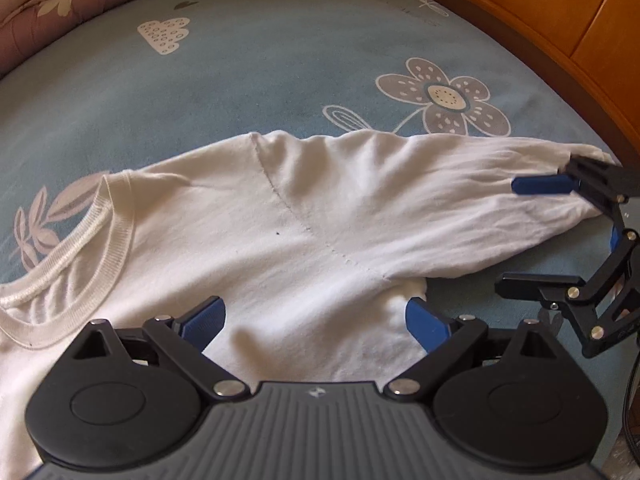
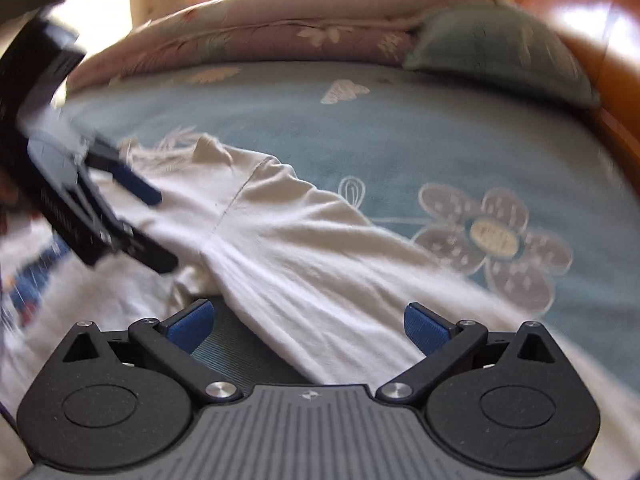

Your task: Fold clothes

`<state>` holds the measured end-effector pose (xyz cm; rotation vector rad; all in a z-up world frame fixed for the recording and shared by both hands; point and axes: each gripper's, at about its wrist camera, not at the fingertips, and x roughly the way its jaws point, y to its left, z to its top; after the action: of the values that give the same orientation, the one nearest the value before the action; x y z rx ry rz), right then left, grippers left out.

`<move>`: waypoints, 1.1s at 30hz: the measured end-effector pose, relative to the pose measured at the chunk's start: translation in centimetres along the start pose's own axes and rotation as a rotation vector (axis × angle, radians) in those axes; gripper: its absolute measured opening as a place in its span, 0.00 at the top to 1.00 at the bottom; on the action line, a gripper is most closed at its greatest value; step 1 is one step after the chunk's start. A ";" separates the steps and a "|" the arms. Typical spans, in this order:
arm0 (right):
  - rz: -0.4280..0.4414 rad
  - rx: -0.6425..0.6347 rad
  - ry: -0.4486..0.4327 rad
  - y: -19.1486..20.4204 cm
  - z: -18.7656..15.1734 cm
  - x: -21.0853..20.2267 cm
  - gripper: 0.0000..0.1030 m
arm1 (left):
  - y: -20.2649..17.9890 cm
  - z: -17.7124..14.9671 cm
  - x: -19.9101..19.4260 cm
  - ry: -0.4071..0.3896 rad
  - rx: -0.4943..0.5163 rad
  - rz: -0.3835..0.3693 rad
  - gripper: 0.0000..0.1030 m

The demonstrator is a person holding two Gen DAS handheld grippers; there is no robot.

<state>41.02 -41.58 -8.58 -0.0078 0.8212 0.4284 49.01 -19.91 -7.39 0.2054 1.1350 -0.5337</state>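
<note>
A white long-sleeved shirt (image 1: 280,232) lies spread on the blue flower-printed bedsheet (image 1: 260,80), its ribbed collar (image 1: 92,240) toward the left of the left wrist view and one sleeve (image 1: 460,200) stretched out to the right. The left gripper (image 1: 316,320) hangs over the shirt's body below the armpit seam, jaws spread wide, pads clear of the fabric. The right gripper (image 2: 308,324) stands open over the sleeve; its view is blurred, so contact with the cloth appears absent but is uncertain. A pink floral quilt (image 2: 320,28) and grey-green pillow (image 2: 500,44) lie beyond, against the wooden bed frame (image 1: 560,20).
</note>
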 end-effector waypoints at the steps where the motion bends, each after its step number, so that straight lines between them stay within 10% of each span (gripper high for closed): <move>1: 0.013 0.057 0.003 -0.4 -0.3 -0.2 0.00 | -0.3 0.0 0.1 0.005 0.002 -0.007 0.07; 8: -0.140 0.246 -0.012 -5.7 -6.9 -6.4 0.00 | -1.2 0.2 0.3 0.030 0.041 -0.009 0.07; 24: -0.332 0.343 0.021 -8.4 -10.5 -10.2 0.00 | -8.1 5.5 2.0 -0.027 0.197 -0.106 0.07; 33: -0.436 0.328 -0.084 -11.6 -6.9 -8.9 0.00 | -12.6 6.7 4.3 -0.020 0.229 -0.184 0.07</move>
<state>35.12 -56.64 -8.83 0.1328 0.7731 -0.1184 49.42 -34.77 -7.10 0.2948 1.0785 -0.8293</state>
